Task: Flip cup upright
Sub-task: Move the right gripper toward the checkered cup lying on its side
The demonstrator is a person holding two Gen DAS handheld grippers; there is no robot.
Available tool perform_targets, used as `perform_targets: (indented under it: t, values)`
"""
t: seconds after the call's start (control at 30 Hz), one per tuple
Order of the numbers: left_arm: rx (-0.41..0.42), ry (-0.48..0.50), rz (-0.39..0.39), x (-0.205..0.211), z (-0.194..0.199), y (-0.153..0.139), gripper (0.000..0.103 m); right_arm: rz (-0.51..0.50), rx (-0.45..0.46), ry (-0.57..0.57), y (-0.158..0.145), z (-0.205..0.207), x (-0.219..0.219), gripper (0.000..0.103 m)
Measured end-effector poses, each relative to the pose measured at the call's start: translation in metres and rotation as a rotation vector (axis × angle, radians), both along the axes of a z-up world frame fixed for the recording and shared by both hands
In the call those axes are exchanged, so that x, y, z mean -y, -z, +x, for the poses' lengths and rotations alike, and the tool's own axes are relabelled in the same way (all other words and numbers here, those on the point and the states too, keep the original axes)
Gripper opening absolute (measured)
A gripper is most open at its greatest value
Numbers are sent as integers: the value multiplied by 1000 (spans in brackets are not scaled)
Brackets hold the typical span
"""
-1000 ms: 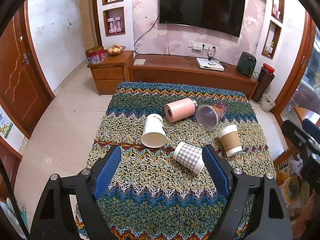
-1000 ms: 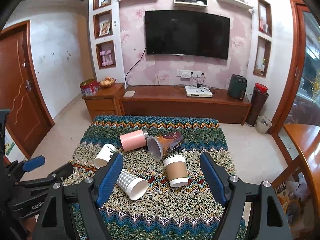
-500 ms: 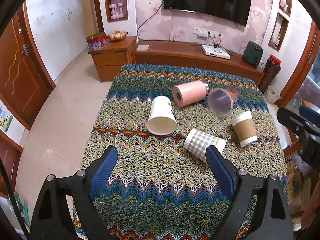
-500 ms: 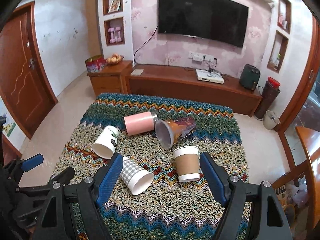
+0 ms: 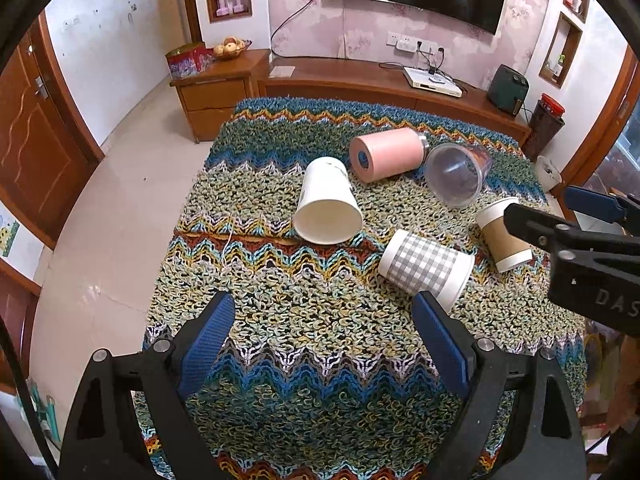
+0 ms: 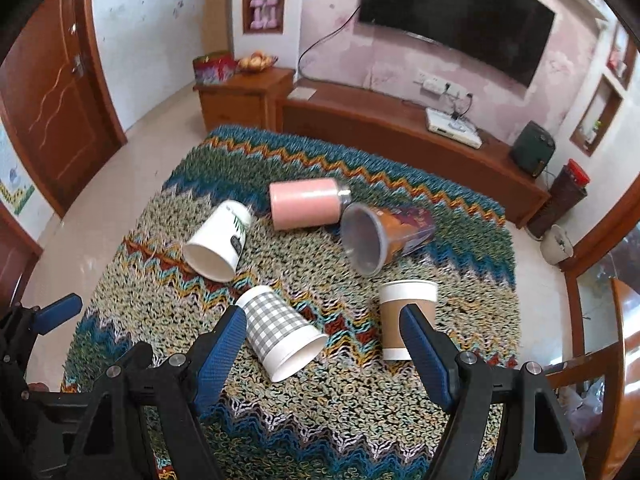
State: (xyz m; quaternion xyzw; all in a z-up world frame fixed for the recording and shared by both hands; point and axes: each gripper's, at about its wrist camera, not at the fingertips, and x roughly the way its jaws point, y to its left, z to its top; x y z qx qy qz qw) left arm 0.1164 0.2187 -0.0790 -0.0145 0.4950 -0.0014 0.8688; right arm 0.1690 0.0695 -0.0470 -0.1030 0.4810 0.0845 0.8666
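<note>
Several cups lie on their sides on a table with a zigzag knitted cloth [image 5: 320, 320]. A white paper cup [image 5: 326, 202] [image 6: 218, 242], a pink tumbler [image 5: 386, 154] [image 6: 306, 204], a clear plastic cup [image 5: 456, 176] [image 6: 380, 238], a grey checked cup [image 5: 426, 266] [image 6: 280, 330] and a brown-sleeved cup [image 5: 502, 234] [image 6: 402, 318]. My left gripper [image 5: 324, 336] is open and empty, above the near cloth. My right gripper [image 6: 322, 344] is open and empty, above the checked and brown cups; it also shows in the left wrist view [image 5: 576, 236].
A wooden TV bench [image 5: 380, 88] and a side cabinet [image 5: 216, 88] stand behind the table. A wooden door [image 5: 32, 136] is at the left. Tiled floor [image 5: 120, 200] lies left of the table. A bin [image 6: 558, 240] and wooden furniture [image 6: 624, 344] are at the right.
Both grippers have moved forward and lower over the table, so the cups look larger. The right gripper now reaches in over the brown cup. Both stay open; no cup has moved.
</note>
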Motion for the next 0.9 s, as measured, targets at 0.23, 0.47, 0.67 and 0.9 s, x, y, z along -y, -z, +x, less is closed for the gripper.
perform_targets:
  t: [0.23,0.47,0.67,0.9]
  values:
    - [-45,-23,-19,-10,4,20,92,-42,-62,-44,23,14,-16,80]
    - [-81,-20,-26,-14,5,36,92,-101,-150,-98,57,28,-32,80]
    - [-126,-12,-40,-16,6,49,92,-135,-219,-108,83,39,-36,80]
    - [-151,-7,-52,-16,7,58,92,-156,-268,-140,101,45,-44,80]
